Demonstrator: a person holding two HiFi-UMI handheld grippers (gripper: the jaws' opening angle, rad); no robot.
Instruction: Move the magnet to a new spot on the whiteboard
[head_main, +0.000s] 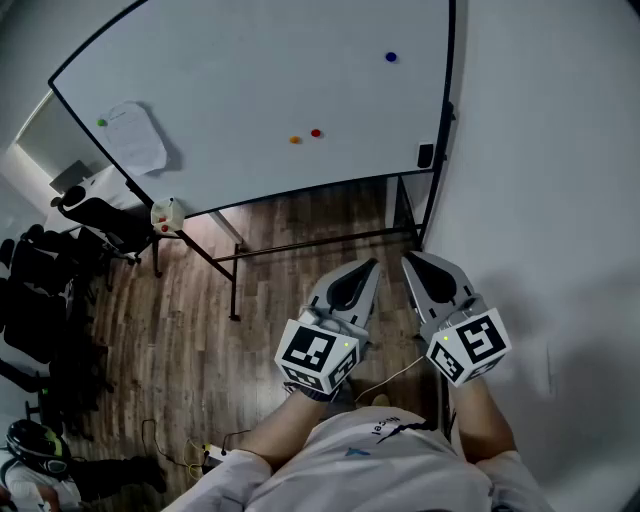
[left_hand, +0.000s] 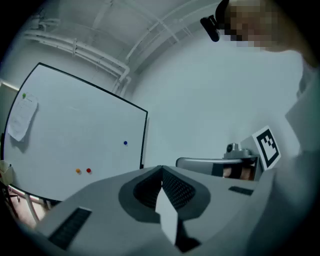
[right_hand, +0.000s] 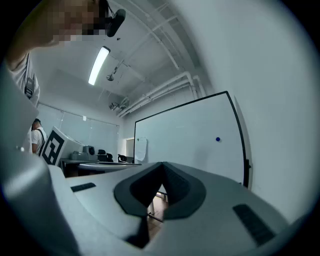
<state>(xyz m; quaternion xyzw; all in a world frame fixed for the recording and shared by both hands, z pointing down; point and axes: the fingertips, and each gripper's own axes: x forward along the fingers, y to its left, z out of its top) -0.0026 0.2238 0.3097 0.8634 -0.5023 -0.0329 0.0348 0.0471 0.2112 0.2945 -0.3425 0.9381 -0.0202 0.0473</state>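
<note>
The whiteboard (head_main: 250, 90) stands on a wheeled frame ahead of me. On it sit a blue magnet (head_main: 390, 57), a red magnet (head_main: 316, 132) and an orange magnet (head_main: 295, 140). A green magnet (head_main: 101, 122) pins a paper sheet (head_main: 135, 138). My left gripper (head_main: 368, 266) and right gripper (head_main: 410, 258) are side by side near my body, well short of the board, both shut and empty. In the left gripper view the jaws meet at the left gripper (left_hand: 161, 168), with the blue magnet (left_hand: 125, 143) far off. The right gripper (right_hand: 162, 165) also points at the blue magnet (right_hand: 217, 139).
A white wall (head_main: 560, 200) runs close along the right. A black eraser (head_main: 425, 155) clings to the board's lower right corner. Office chairs (head_main: 95, 215) and a small bottle (head_main: 165, 214) stand at the left. A cable (head_main: 180, 450) lies on the wooden floor.
</note>
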